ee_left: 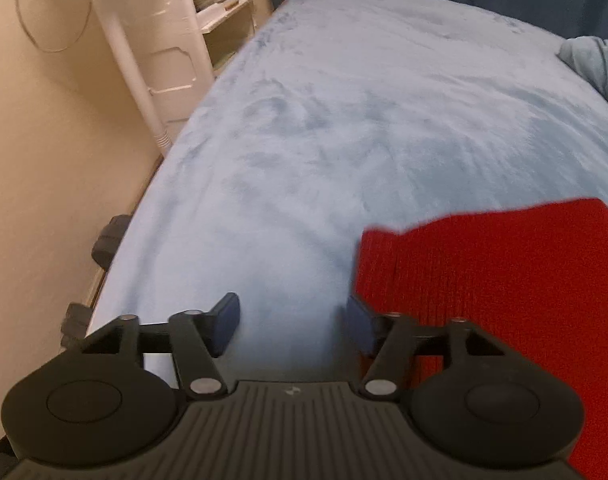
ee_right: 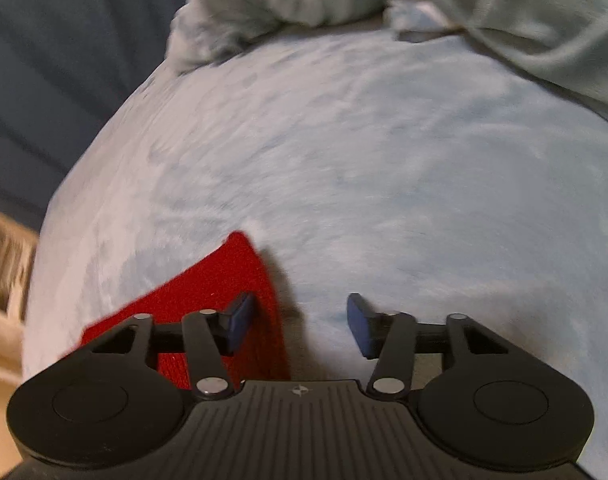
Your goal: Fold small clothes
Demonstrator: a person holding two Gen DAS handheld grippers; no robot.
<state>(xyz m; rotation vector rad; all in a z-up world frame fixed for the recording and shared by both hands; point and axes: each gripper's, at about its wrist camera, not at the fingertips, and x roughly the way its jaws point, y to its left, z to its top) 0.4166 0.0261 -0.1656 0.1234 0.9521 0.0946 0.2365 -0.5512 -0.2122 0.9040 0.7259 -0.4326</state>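
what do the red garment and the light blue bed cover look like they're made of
Red garment: looks like a ribbed knit, maybe wool or acrylic, matte; fine parallel ridges run across it. The fibre itself cannot be told.

Bed cover: looks like plush fleece or velour, soft with a slight sheen; the pile shows lighter and darker brushed streaks. Motion blur leaves the exact weave open.

Left gripper [ee_left: 291, 322] and right gripper [ee_right: 299, 324], black ribbed bodies along the bottom edge, round side discs, silver pivot screws, blue pads [ee_right: 239, 320]
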